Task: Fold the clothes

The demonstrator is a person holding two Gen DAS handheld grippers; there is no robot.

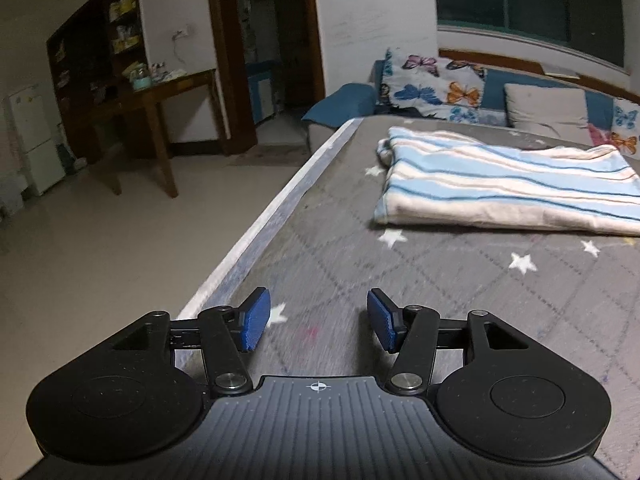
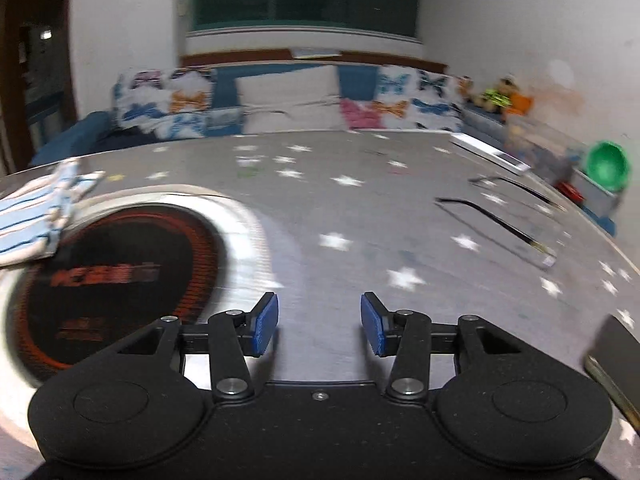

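Note:
A folded garment with blue, white and tan stripes (image 1: 508, 180) lies on the grey star-patterned table (image 1: 400, 300), ahead and to the right of my left gripper (image 1: 319, 320). The left gripper is open and empty, hovering above the table near its left edge. In the right wrist view the same garment (image 2: 36, 216) shows at the far left, partly over a round black-and-red disc (image 2: 128, 276). My right gripper (image 2: 319, 324) is open and empty above the bare table, well right of the garment. That view is blurred.
A sofa with butterfly cushions (image 1: 436, 84) and a grey pillow (image 2: 292, 98) stands behind the table. A wooden side table (image 1: 152, 96) stands on the floor to the left. Black cables (image 2: 496, 220), a phone (image 2: 616, 360) and a green bowl (image 2: 606, 164) are at the right.

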